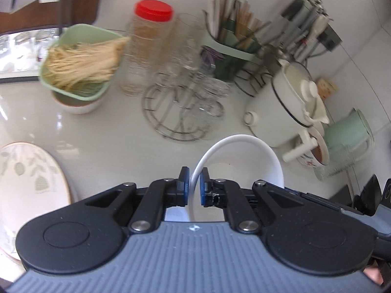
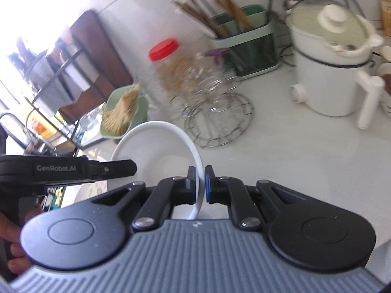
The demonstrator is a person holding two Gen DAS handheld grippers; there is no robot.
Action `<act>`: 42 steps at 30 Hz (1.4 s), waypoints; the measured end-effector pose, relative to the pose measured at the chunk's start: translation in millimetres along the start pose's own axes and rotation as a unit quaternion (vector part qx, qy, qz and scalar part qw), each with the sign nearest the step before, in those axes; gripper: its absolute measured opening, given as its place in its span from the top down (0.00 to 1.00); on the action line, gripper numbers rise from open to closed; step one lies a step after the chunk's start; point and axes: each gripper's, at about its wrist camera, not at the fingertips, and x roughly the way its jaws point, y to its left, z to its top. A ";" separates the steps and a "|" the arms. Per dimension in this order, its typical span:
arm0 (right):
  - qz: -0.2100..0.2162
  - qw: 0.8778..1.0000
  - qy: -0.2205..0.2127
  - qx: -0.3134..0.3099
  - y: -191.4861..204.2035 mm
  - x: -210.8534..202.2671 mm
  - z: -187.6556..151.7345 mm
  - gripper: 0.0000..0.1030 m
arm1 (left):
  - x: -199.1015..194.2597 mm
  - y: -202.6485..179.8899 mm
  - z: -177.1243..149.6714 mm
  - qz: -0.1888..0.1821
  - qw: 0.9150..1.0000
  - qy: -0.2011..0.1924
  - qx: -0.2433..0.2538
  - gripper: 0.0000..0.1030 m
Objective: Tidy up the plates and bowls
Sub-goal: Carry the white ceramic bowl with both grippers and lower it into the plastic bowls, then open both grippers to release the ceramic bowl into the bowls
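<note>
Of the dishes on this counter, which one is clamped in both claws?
The plain white bowl, pinched at its rim by both claws. The leaf-patterned plate lies flat, and the green dish holds noodles.

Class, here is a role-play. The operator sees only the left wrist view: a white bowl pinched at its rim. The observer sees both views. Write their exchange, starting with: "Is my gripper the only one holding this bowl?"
Operator: Is my gripper the only one holding this bowl?
Observer: No. The right gripper is also shut on the white bowl, on the rim opposite the left gripper.
Operator: Does the right view show who holds my gripper?
Observer: Yes, a hand grips its handle at the left edge.
Operator: Anything behind the green tray of noodles I cannot see?
Observer: A dark wire rack stands beyond the green tray, toward the bright window.
</note>
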 end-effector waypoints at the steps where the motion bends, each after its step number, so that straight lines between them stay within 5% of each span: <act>1: 0.004 1.000 0.003 -0.004 4.1 3.9 1.4 0.91 | -2.0 6.7 0.3 0.002 1.000 -0.002 -0.007 0.91; 14: -0.002 0.995 0.084 -0.051 41.1 56.6 -9.3 0.90 | 14.9 58.7 -16.5 0.054 0.997 0.037 -0.045 0.91; 25: -0.019 0.987 0.151 -0.057 41.9 78.1 -38.0 0.88 | 30.7 78.8 -40.6 0.061 0.993 0.063 -0.077 0.90; 42: -0.018 0.984 0.177 -0.029 27.4 90.4 -39.7 0.88 | 35.3 84.6 -56.0 0.075 0.991 0.071 -0.088 0.90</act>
